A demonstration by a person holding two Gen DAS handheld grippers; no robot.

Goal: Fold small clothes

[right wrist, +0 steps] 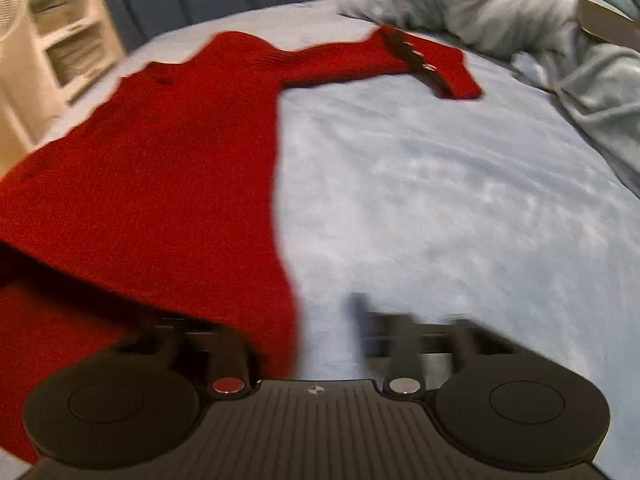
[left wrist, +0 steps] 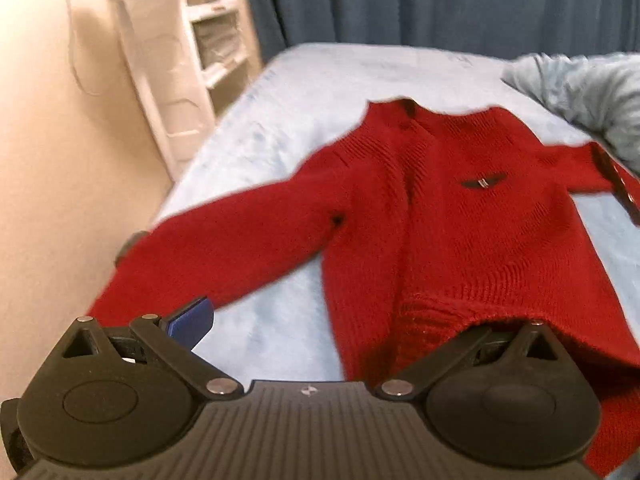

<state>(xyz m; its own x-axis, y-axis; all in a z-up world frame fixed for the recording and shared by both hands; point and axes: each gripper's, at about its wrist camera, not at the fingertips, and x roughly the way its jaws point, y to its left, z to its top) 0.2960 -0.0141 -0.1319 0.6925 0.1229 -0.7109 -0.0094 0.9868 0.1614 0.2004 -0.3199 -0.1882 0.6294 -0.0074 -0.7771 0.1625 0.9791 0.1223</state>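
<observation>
A small red knit sweater (left wrist: 460, 220) lies spread face up on a light blue bed (left wrist: 272, 320), both sleeves stretched outward. It has a dark badge (left wrist: 482, 182) on the chest. My left gripper (left wrist: 320, 340) is open at the sweater's hem; its left blue fingertip (left wrist: 192, 320) lies near the left sleeve cuff, its right finger is hidden under the hem. In the right wrist view the sweater (right wrist: 160, 160) fills the left half. My right gripper (right wrist: 304, 340) is open at the hem's right corner, the left finger covered by red knit. The view is blurred.
A crumpled grey-blue blanket (right wrist: 520, 20) lies at the bed's far right, near the right sleeve's buckled cuff (right wrist: 432, 64). A white standing fan (left wrist: 152, 60) and white shelves (left wrist: 216, 32) stand left of the bed, by a beige wall. Dark blue curtains (left wrist: 440, 0) hang behind.
</observation>
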